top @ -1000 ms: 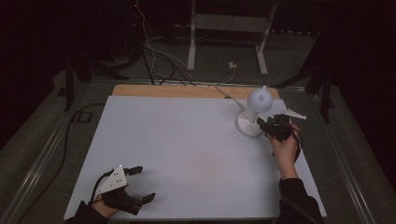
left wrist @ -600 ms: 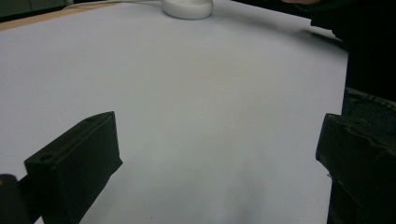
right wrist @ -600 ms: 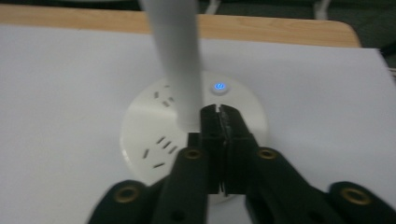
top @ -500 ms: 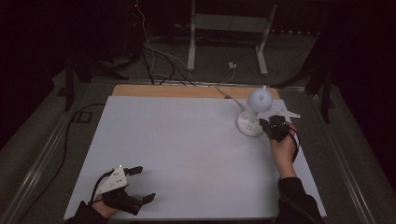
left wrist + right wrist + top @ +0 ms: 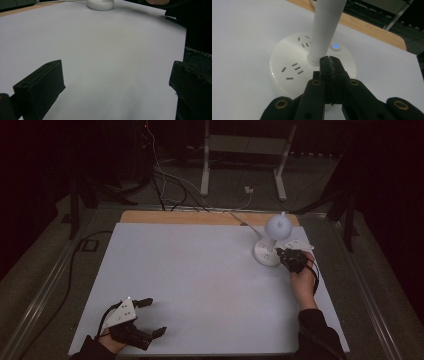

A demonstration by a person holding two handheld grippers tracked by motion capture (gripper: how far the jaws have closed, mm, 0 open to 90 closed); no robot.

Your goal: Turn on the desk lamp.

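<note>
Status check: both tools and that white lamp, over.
Left tool open, idle at near table corner. Right tool shut, empty, tips over lamp base beside its stem. Blue button lit. Nothing obstructing.

High view above the near edge, looking forward and down over the whole white worktop (image 5: 200,280), left gripper view low, skimming toward the far lamp base (image 5: 100,4), right gripper view close over that same lamp base (image 5: 287,67), shared by all three

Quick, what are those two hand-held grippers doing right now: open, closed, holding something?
Left hand-held gripper: open, empty, above the white table sheet.
Right hand-held gripper: closed, holding nothing, tips over the round white lamp base.
</note>
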